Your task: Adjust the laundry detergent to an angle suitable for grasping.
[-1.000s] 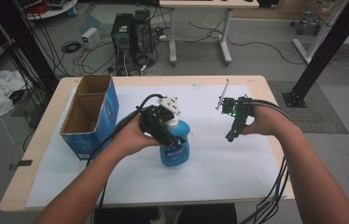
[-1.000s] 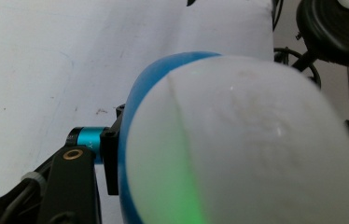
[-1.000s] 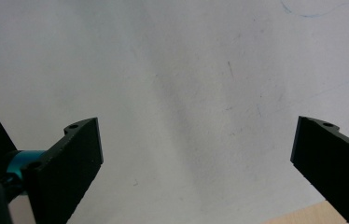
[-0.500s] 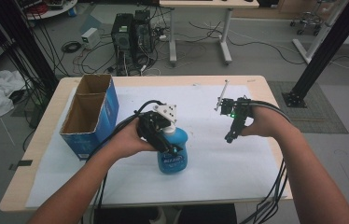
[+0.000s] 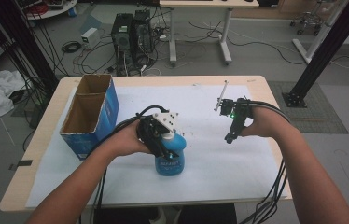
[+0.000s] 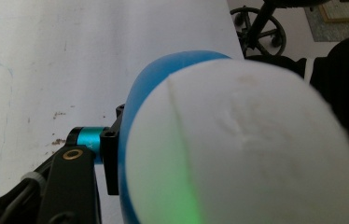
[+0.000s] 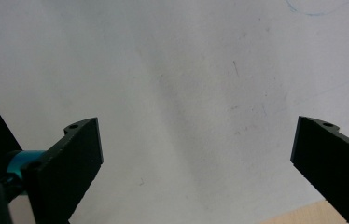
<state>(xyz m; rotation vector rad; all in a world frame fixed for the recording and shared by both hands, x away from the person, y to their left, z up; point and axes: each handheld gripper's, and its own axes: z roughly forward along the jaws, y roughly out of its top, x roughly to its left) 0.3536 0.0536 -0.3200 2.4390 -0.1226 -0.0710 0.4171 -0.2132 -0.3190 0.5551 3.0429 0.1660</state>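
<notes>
A blue plastic bottle (image 5: pixel 169 157) with a label stands upright over the white sheet (image 5: pixel 210 163), near the table's middle. My left gripper (image 5: pixel 160 139) comes at it from the left and is shut on its upper part. In the left gripper view the bottle (image 6: pixel 238 140) looms close, a white rounded end with a blue body behind it, and it hides one jaw. My right gripper (image 5: pixel 229 136) hovers over the sheet to the right of the bottle, pointing down. Its jaws (image 7: pixel 196 135) stand wide apart with only bare sheet between them.
A cardboard box (image 5: pixel 91 114) with blue sides stands open on the table's left part, just left of my left hand. The wooden table edge (image 5: pixel 37 154) borders the sheet. Cables trail from both grippers toward the near edge. Computer cases and a desk stand on the floor beyond.
My left hand has drifted slightly toward the near edge with the bottle still gripped. The right hand and its gripper have stayed put.
</notes>
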